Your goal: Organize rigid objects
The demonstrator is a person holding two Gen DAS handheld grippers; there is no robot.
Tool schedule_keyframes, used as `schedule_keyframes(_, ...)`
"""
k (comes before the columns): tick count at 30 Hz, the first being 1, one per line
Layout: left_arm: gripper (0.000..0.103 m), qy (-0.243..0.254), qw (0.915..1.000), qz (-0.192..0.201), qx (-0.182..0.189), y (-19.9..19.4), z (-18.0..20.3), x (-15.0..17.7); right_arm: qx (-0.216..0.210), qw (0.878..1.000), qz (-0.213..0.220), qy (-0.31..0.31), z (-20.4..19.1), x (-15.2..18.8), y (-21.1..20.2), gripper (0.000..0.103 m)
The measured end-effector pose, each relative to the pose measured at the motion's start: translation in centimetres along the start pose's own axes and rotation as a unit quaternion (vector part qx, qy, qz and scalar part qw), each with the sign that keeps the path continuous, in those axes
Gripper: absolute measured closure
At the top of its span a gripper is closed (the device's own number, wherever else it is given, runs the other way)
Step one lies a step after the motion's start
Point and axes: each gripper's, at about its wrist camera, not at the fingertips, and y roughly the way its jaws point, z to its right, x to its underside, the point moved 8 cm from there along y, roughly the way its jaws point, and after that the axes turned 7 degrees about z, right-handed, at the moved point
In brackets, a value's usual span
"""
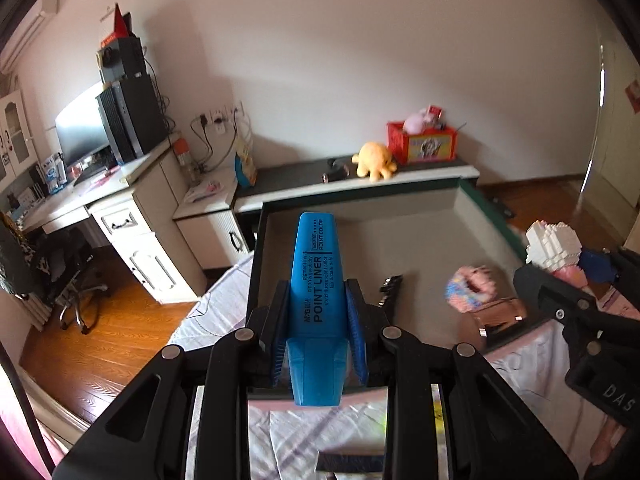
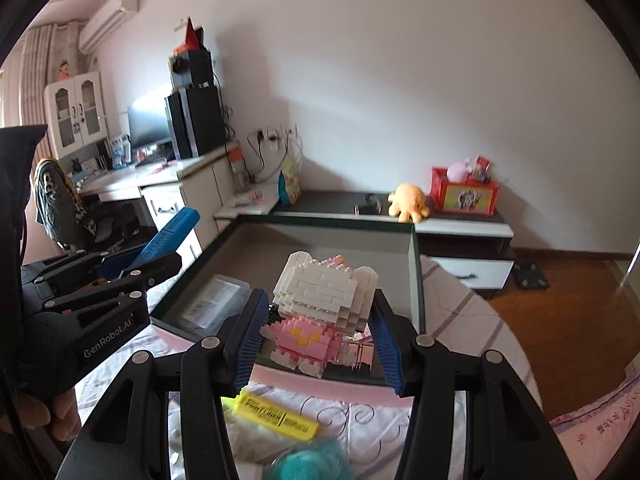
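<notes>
L wrist view | our left gripper (image 1: 316,316) clamps blue highlighter (image 1: 316,280) by its barrel, above box (image 1: 472,194) near edge, likely for drop-in | right gripper (image 2: 316,332) pinches brick figure (image 2: 324,300) by its sides, over box near-right corner | yellow highlighter (image 2: 276,412) waits on bedsheet (image 2: 460,316).

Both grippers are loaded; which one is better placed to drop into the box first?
Probably the left. The left gripper holds the blue highlighter already over the open box; the right gripper holds the brick figure at the box's near rim.
</notes>
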Motion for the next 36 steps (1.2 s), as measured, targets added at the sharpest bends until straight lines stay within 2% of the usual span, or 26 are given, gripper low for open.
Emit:
schedule_keyframes(2,0.077,-0.009,0.9994,-0.033,0.009,2.5,-0.2,0.8,-0.003,1.000,-0.020,0.008,0.6,0.4,2.3,0.051)
schedule_keyframes(8,0.077,-0.008,0.9975,-0.070,0.004,6.3,-0.1,2.6,-0.021,0.996,-0.089,0.012,0.0,2.4,7.7,0.051)
schedule_keyframes(13,0.076,-0.020,0.9963,-0.083,0.015,6.7,-0.3,3.3,-0.024,0.993,-0.113,0.011,-0.5,3.7,9.5,0.050)
schedule_keyframes(16,0.071,-0.038,0.9956,-0.081,0.029,5.7,-0.7,3.1,-0.025,0.994,-0.106,0.022,-0.2,3.7,8.9,0.040)
schedule_keyframes(17,0.063,-0.044,0.9960,-0.072,0.031,5.0,-0.9,2.9,-0.024,0.994,-0.103,0.024,-0.1,3.5,8.7,0.031)
schedule_keyframes(18,0.050,-0.046,0.9965,-0.063,0.029,4.3,-1.0,2.6,-0.025,0.995,-0.098,0.026,-0.1,3.2,8.3,0.027)
schedule_keyframes(19,0.041,-0.046,0.9971,-0.055,0.026,3.7,-1.0,2.3,-0.025,0.995,-0.089,0.027,-0.1,2.9,7.6,0.027)
schedule_keyframes(20,0.024,-0.044,0.9980,-0.039,0.023,2.5,-1.1,1.9,-0.026,0.996,-0.082,0.029,-0.1,2.5,7.2,0.026)
schedule_keyframes(21,0.012,-0.041,0.9987,-0.024,0.019,1.4,-1.2,1.5,-0.026,0.996,-0.077,0.033,-0.1,2.2,6.4,0.024)
schedule_keyframes(26,0.007,-0.045,0.9978,0.049,-0.006,-6.3,-1.9,0.4,-0.012,0.999,-0.025,0.033,-0.4,0.2,0.9,0.021)
schedule_keyframes(27,0.003,-0.046,0.9971,0.061,-0.007,-7.8,-1.9,0.4,-0.010,0.999,-0.009,0.031,-0.7,-0.1,-0.7,0.019)
schedule_keyframes(31,0.000,-0.061,0.9909,0.118,-0.019,-14.9,-1.9,0.9,0.001,0.999,0.047,0.013,-2.3,-0.7,-7.3,0.015)
schedule_keyframes(32,0.000,-0.064,0.9886,0.134,-0.024,-16.8,-1.8,1.1,0.002,0.998,0.058,0.012,-2.5,-0.6,-8.6,0.011)
schedule_keyframes(33,0.000,-0.066,0.9861,0.150,-0.028,-18.6,-1.7,1.4,0.004,0.998,0.069,0.010,-3.0,-0.5,-10.2,0.002)
schedule_keyframes(36,0.000,-0.068,0.9818,0.171,-0.047,-22.3,-1.5,2.1,0.005,0.995,0.104,-0.001,-4.4,-0.1,-14.5,0.000)
